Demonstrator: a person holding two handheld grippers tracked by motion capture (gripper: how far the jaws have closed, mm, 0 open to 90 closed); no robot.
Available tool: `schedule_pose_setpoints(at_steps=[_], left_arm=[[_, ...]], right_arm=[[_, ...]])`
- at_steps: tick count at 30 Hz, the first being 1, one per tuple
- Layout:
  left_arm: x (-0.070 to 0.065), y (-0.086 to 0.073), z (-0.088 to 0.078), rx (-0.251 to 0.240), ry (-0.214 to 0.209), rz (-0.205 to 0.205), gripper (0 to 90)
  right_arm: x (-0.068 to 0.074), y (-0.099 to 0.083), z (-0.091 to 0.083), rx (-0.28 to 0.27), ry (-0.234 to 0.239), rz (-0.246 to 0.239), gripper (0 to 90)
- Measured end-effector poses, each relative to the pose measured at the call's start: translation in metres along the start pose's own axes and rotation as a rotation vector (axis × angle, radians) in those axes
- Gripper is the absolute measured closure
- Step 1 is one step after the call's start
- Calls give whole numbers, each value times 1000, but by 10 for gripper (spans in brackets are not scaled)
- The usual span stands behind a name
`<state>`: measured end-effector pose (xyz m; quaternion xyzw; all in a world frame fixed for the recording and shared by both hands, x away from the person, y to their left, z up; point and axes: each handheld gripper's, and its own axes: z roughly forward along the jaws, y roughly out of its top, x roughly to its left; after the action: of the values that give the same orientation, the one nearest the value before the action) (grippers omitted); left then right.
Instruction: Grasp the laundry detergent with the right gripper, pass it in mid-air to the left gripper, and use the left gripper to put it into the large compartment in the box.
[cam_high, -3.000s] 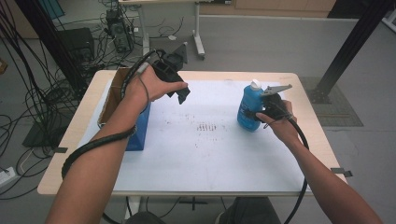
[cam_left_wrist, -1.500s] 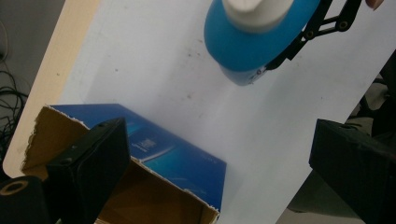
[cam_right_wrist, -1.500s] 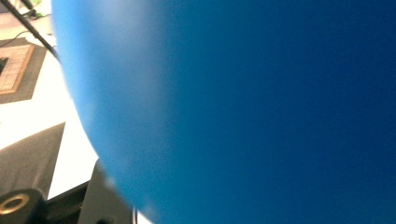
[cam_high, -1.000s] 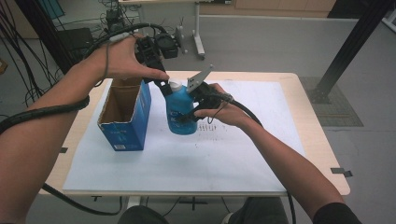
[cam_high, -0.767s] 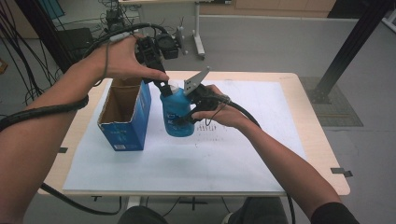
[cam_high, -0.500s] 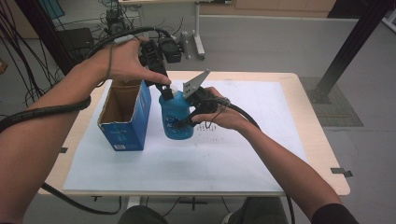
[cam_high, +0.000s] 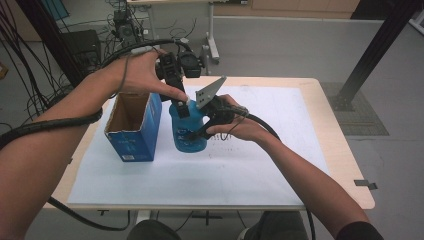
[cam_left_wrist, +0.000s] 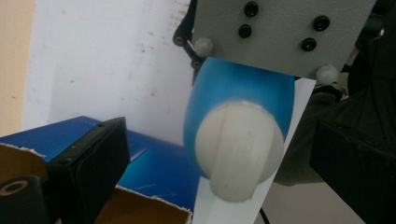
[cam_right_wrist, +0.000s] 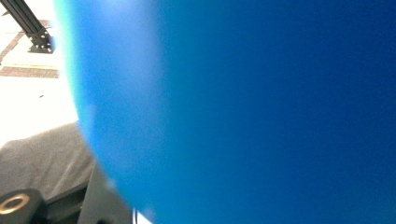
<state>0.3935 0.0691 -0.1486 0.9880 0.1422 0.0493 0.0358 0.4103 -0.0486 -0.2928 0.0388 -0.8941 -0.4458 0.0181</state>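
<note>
Right gripper (cam_high: 200, 131), clamped on the blue bottle (cam_high: 188, 131), has carried it beside the box (cam_high: 134, 126) (left gripper (cam_left_wrist: 224, 154), jaws spread, now straddles its white cap (cam_left_wrist: 239, 148)), ready for boxing.

Even, soft indoor light falls on the white sheet (cam_high: 200, 170), with faint shadows and no harsh glare. The high view is mildly soft overall. In the left gripper view the white cap (cam_left_wrist: 240, 149) is blurred. In the right gripper view the blue bottle (cam_right_wrist: 261, 107) is a featureless blur.
</note>
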Motion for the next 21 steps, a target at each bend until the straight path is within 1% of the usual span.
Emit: schedule_pose_setpoints(at_steps=[4, 5, 6, 8, 10, 11, 13, 17, 21], left_arm=[[-2, 2, 4, 8, -23, 15, 57], [-3, 2, 5, 5, -28, 12, 57], [-2, 3, 5, 5, -31, 20, 57], [-3, 4, 7, 6, -39, 21, 57], [-4, 4, 8, 5, -46, 17, 57], [-4, 5, 9, 13, -47, 25, 56], [-4, 5, 10, 12, -49, 25, 57], [-5, 5, 13, 18, -56, 27, 56], [-5, 6, 15, 25, -54, 31, 56]], right_arm=[[2, 1, -1, -4, 3, -1, 434], [2, 1, -1, -4, 4, -5, 434], [3, 1, -1, -4, 3, -7, 434], [3, 2, -2, -10, 4, -7, 433], [3, 2, -2, -14, 7, -17, 433], [4, 2, -2, -15, 11, -18, 434], [5, 2, -3, -12, 10, -13, 433], [4, 3, -4, -18, 3, -23, 434], [5, 3, -6, -22, 7, -9, 434]])
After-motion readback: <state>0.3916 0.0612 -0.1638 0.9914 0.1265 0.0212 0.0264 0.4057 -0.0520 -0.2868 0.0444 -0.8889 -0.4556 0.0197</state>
